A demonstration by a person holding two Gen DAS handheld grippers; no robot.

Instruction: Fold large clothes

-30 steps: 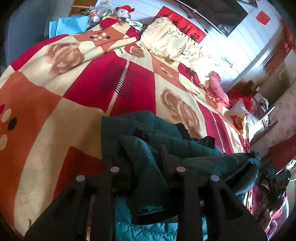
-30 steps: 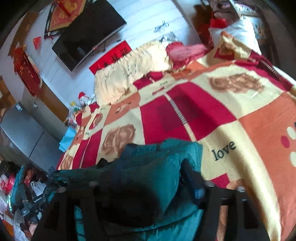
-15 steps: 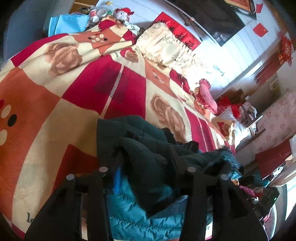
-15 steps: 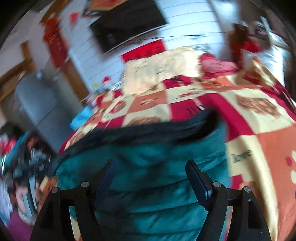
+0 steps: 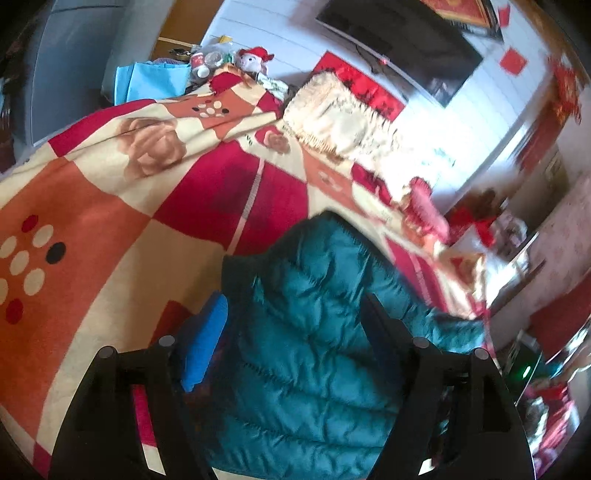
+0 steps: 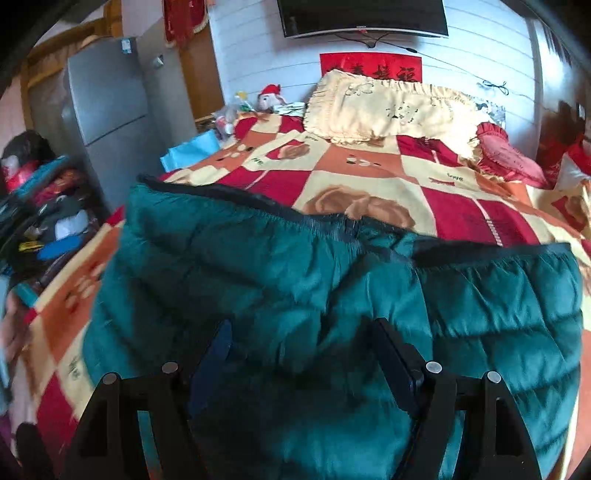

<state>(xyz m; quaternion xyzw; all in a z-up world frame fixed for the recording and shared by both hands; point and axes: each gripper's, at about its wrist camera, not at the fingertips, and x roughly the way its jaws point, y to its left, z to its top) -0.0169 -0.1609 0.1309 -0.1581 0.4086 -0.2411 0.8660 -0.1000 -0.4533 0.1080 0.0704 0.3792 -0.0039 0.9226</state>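
Observation:
A teal quilted puffer jacket point(image 5: 314, 325) with a dark trim lies spread on the patterned red, orange and cream bed blanket point(image 5: 110, 206). It also fills the lower half of the right wrist view point(image 6: 295, 280), its dark hem running across the frame. My left gripper point(image 5: 295, 310) stands open over the jacket, its fingers either side of the fabric. My right gripper point(image 6: 301, 339) is open too, low over the jacket's near part.
A cream fringed pillow point(image 6: 391, 107) and a red cushion point(image 6: 509, 155) lie at the bed's head. A grey fridge point(image 6: 107, 110) and a cluttered rack point(image 6: 40, 206) stand left of the bed. A wall TV point(image 6: 362, 16) hangs above.
Both grippers let go of the bunched jacket and opened. The jacket dropped and now lies spread flatter on the blanket. Both cameras swung round.

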